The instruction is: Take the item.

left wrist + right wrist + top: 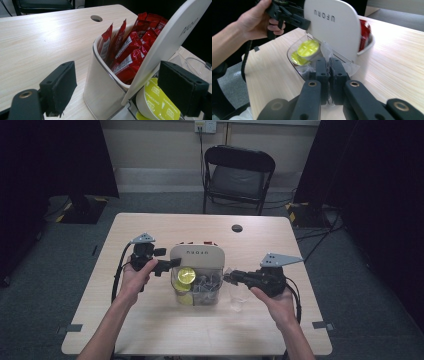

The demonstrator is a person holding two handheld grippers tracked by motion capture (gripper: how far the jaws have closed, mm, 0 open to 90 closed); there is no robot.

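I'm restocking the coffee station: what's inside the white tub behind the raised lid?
The white tub holds red sachets standing upright, packed behind the raised white lid. Their lower ends and the tub's bottom are hidden by its opaque wall, so no count is possible.

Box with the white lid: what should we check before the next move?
1. Lid tipped up, box open: ok.
2. Left gripper jaws open at the lid's edge: ok.
3. Right gripper shut: ok.
4. Clear wrapper pinched in the right gripper: cannot tell.
5. Yellow capsules inside the clear front part: ok.
6. Red sachets standing in the back part: ok.
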